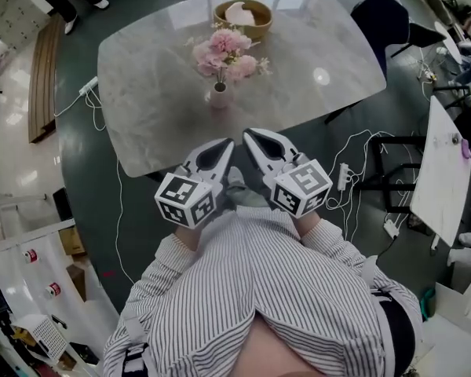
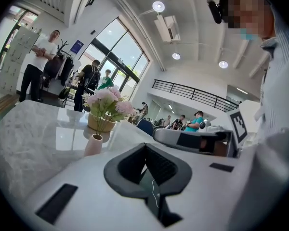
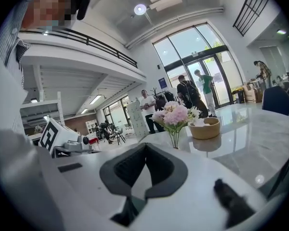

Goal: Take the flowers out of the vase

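Observation:
A bunch of pink flowers [image 1: 224,53] stands upright in a small pale pink vase [image 1: 218,96] near the middle of the grey marble table [image 1: 157,93]. The flowers [image 2: 107,100] and vase [image 2: 93,145] show ahead in the left gripper view; the flowers [image 3: 175,115] show in the right gripper view. My left gripper [image 1: 226,145] and right gripper [image 1: 250,136] hover side by side over the table's near edge, short of the vase. Both are shut with nothing between their jaws.
A wooden bowl [image 1: 243,16] holding something pale sits behind the vase at the table's far edge. A dark chair [image 1: 385,22] stands at the right. Cables [image 1: 361,171] lie on the floor. Several people stand in the background of the gripper views.

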`<action>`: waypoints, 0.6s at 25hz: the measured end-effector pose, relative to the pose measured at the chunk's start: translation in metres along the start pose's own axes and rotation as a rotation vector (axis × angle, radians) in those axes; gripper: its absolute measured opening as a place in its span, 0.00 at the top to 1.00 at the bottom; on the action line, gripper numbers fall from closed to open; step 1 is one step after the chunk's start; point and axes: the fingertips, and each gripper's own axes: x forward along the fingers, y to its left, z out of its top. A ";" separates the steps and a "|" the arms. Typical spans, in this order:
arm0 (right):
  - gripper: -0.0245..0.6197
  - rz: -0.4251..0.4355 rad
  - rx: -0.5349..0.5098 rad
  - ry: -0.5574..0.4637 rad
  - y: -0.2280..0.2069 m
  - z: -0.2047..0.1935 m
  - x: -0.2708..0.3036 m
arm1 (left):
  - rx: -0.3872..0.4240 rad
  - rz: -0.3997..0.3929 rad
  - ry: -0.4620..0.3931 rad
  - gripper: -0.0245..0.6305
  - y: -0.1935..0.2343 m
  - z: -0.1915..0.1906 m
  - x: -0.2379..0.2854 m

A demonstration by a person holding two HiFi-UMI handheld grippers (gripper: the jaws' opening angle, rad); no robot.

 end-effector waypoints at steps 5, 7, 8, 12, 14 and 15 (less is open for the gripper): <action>0.94 0.016 0.001 0.020 -0.022 0.009 0.022 | -0.008 0.025 -0.005 0.95 0.022 0.017 0.021; 0.94 0.025 -0.002 0.021 -0.031 0.015 0.029 | -0.014 0.034 -0.010 0.95 0.028 0.023 0.030; 0.94 0.029 -0.004 0.021 -0.036 0.017 0.033 | -0.017 0.038 -0.013 0.95 0.031 0.026 0.034; 0.94 0.051 -0.012 0.027 -0.051 0.026 0.044 | -0.015 0.059 -0.024 0.95 0.040 0.038 0.046; 0.94 0.065 -0.017 0.037 -0.056 0.026 0.050 | -0.015 0.074 -0.033 0.95 0.045 0.042 0.050; 0.94 0.072 -0.018 0.042 -0.058 0.026 0.052 | -0.017 0.082 -0.036 0.95 0.047 0.044 0.051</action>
